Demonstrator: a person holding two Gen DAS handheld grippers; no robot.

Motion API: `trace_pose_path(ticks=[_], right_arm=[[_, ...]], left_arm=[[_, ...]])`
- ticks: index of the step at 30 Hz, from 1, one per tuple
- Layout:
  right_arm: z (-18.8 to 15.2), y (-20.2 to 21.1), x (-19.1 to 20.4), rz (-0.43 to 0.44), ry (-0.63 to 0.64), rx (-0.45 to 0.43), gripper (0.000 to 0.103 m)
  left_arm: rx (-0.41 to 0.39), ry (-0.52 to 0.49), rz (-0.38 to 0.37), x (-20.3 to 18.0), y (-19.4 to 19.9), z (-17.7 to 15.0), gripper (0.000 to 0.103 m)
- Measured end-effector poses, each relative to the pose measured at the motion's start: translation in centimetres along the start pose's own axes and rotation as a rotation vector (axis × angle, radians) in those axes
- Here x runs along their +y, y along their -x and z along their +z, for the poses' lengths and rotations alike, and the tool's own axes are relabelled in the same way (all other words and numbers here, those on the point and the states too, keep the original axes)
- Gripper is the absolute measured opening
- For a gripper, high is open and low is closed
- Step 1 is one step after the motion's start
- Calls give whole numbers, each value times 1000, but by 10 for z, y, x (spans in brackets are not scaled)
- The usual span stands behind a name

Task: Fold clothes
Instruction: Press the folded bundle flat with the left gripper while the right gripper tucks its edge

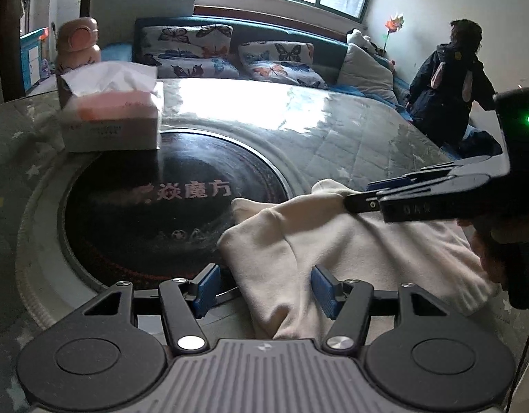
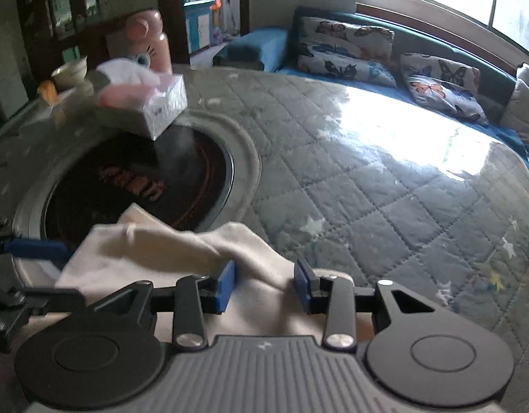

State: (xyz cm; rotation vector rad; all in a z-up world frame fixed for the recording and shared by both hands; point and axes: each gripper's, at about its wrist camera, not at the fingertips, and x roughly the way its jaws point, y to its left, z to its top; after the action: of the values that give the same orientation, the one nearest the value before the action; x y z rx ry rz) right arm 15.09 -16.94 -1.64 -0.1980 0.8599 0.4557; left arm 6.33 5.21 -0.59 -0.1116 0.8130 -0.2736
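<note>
A cream-white garment (image 1: 333, 241) lies crumpled on the quilted grey table cover (image 1: 350, 144), its left edge over the black round plate (image 1: 154, 206). My left gripper (image 1: 264, 290) hangs low over the garment's near end. It is open, and cloth lies between its blue pads without being pressed. My right gripper (image 1: 357, 196) comes in from the right, held by a hand (image 1: 488, 251), with its tips at a raised corner of the garment. In the right wrist view the right gripper (image 2: 264, 287) stands open with a fold of the garment (image 2: 154, 244) running between its pads.
A tissue box (image 1: 109, 120) stands on the plate's far rim, with a pink bottle (image 1: 78, 41) behind it. A sofa with butterfly pillows (image 1: 195, 48) runs along the far side. A person in a dark jacket (image 1: 446, 79) stands at the right by the wall.
</note>
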Motion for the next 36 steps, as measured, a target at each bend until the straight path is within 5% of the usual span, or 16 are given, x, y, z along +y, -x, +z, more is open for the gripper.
trace_pose_path(ticks=[13,21,32,36], right_arm=[[-58,76,38,36,129,-3,37],[-95,89,9,-32,28,21,39],[-103,90,3,-61,18,73,43],[-104,102,5,-62,16,20,51]], left_arm=[[-5,8,42,2,4,-5,64],[11,7,48,4,-5,-7,65],[17,35,40,16,-3,-7,71],[8,34,68,14,7,-6,73]])
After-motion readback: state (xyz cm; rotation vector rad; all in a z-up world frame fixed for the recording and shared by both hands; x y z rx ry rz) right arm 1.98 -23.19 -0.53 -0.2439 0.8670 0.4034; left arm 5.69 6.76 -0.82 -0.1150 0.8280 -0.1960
